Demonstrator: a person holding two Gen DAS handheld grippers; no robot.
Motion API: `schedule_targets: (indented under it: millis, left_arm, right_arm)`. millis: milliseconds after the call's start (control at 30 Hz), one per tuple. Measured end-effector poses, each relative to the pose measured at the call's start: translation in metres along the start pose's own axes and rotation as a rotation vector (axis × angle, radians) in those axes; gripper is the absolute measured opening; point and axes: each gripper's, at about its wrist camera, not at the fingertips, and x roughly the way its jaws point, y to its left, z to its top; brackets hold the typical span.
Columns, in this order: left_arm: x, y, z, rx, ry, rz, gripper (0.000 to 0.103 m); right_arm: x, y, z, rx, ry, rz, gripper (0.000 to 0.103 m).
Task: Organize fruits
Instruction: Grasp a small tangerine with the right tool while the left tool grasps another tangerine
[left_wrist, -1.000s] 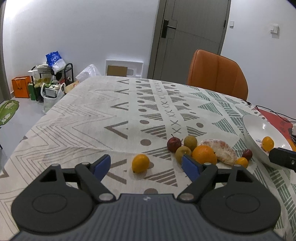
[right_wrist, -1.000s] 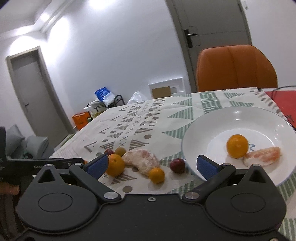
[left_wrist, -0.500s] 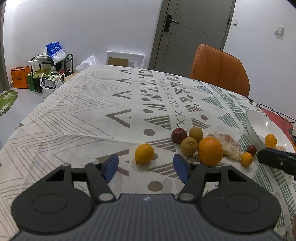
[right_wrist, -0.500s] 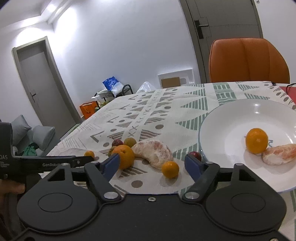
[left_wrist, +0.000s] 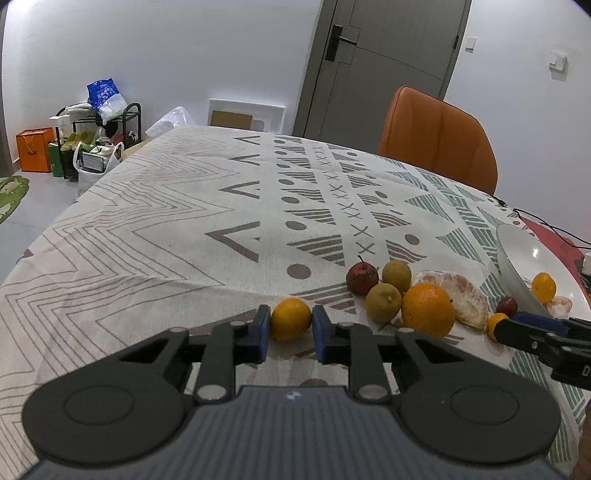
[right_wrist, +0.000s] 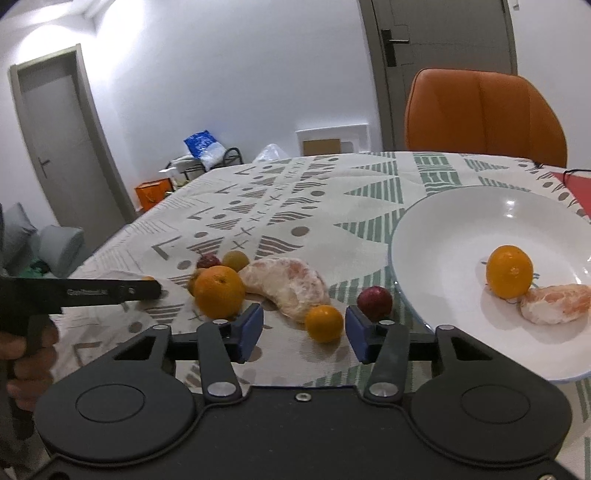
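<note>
My left gripper (left_wrist: 290, 332) is shut on a small orange (left_wrist: 291, 318) resting on the patterned tablecloth. To its right lie a red apple (left_wrist: 362, 277), two greenish fruits (left_wrist: 383, 302), a large orange (left_wrist: 427, 310) and a peeled pomelo piece (left_wrist: 461, 297). My right gripper (right_wrist: 303, 334) is open, its blue pads on either side of a small tangerine (right_wrist: 324, 323); a dark red fruit (right_wrist: 375, 302) sits by the right pad. The white plate (right_wrist: 454, 221) holds an orange (right_wrist: 509, 271) and a peeled segment (right_wrist: 556, 302).
An orange chair (right_wrist: 484, 114) stands at the table's far side. A red mat and a black cable (left_wrist: 546, 230) lie beyond the plate. Bags and a shoe rack (left_wrist: 92, 147) stand on the floor at the far left.
My left gripper moved forward and closed its pads onto the small orange. My right gripper moved left and down toward the small tangerine, narrowing its opening.
</note>
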Motion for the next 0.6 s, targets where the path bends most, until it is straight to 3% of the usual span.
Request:
schedule_targets:
  millis: [367, 433, 600]
  left_arm:
    - [-0.011, 0.005, 0.003, -0.001, -0.024, -0.018, 0.023]
    - [-0.013, 0.005, 0.004, -0.004, -0.028, -0.02, 0.023]
    - [-0.015, 0.001, 0.004, 0.002, -0.031, -0.029, 0.023]
  right_arm:
    - [0.01, 0.009, -0.002, -0.05, -0.001, -0.068, 0.04]
    - [0.014, 0.01, -0.003, -0.065, 0.004, -0.08, 0.025]
    - [0.012, 0.009, -0.006, -0.069, 0.013, -0.066, 0.022]
